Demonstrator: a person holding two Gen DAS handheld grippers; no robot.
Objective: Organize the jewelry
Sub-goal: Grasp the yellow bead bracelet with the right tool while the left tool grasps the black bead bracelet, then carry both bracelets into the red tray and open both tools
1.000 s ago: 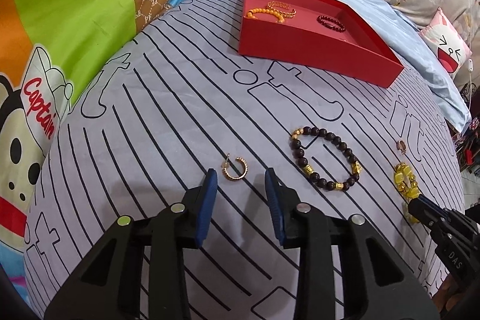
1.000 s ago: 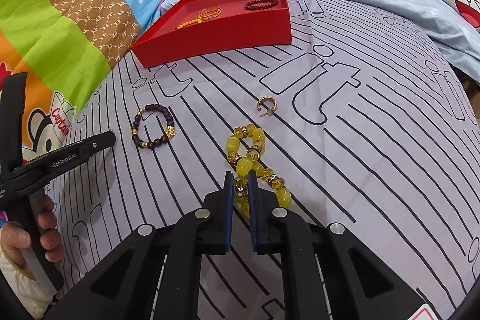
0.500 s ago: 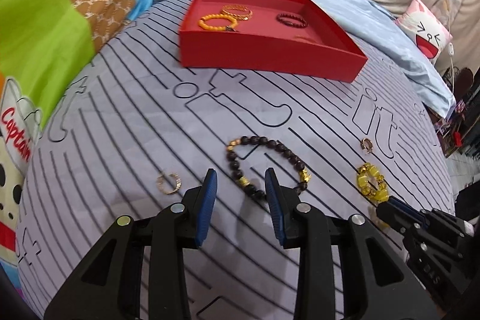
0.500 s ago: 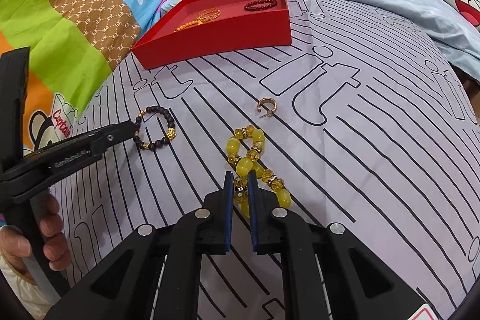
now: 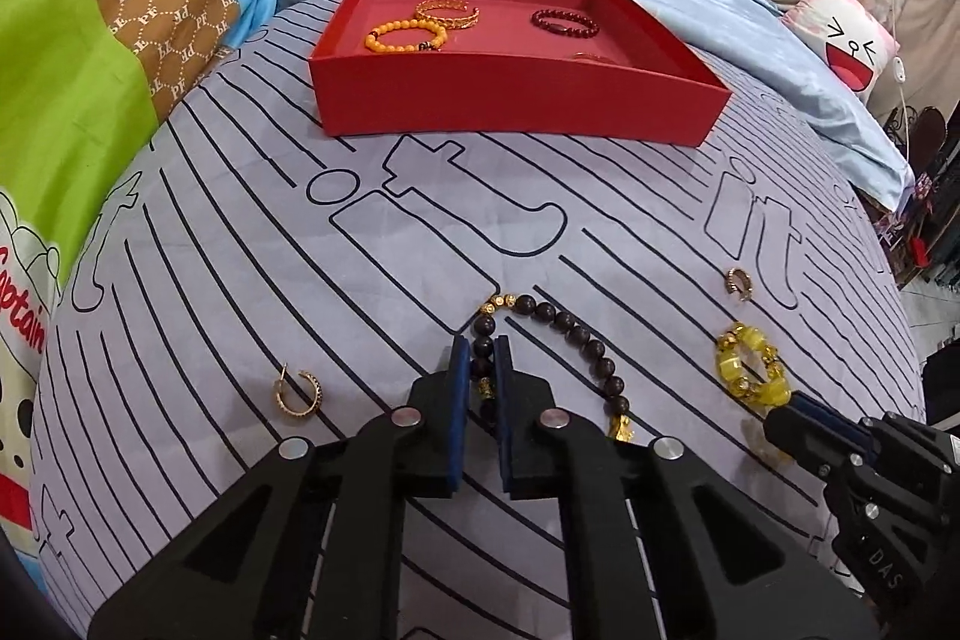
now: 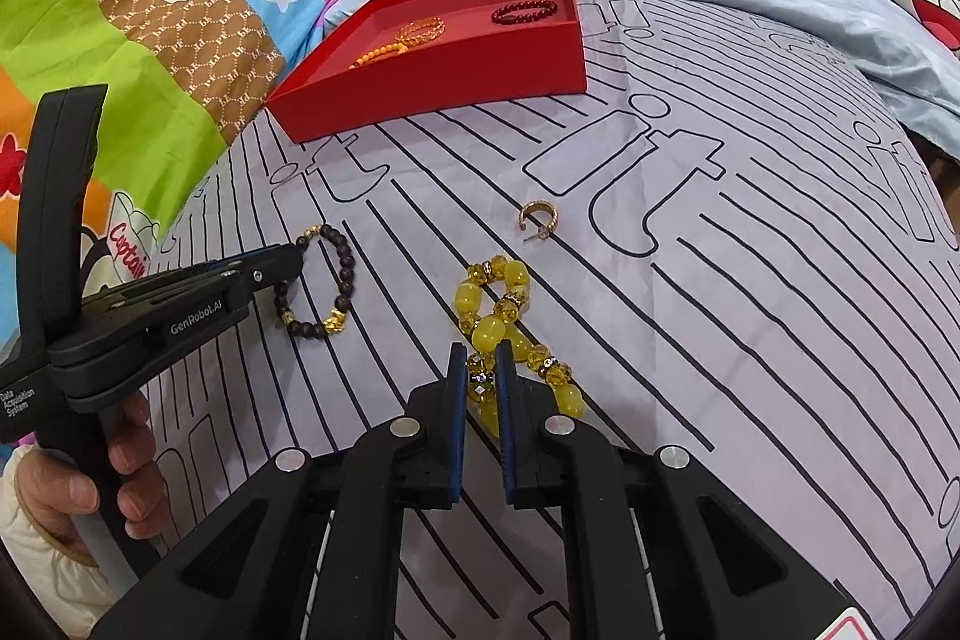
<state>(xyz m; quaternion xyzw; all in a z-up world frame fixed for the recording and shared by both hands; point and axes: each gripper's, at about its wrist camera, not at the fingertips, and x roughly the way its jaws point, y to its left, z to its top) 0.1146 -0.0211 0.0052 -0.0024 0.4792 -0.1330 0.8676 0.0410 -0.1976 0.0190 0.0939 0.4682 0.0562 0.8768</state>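
Gripping the dark bead bracelet (image 5: 570, 340) near its gold beads, your left gripper (image 5: 480, 349) has its blue pads pinched on the strand, which lies on the striped grey sheet (image 5: 240, 250). Your right gripper (image 6: 481, 361) is clamped on the yellow bead bracelet (image 6: 501, 316), also flat on the sheet. One gold hoop earring (image 5: 298, 391) sits left of your left gripper, another (image 6: 538, 219) just beyond the yellow bracelet. The red tray (image 5: 510, 100) farther back holds an orange bracelet (image 5: 405, 38), a gold bangle (image 5: 449, 10) and a dark red bracelet (image 5: 564, 22).
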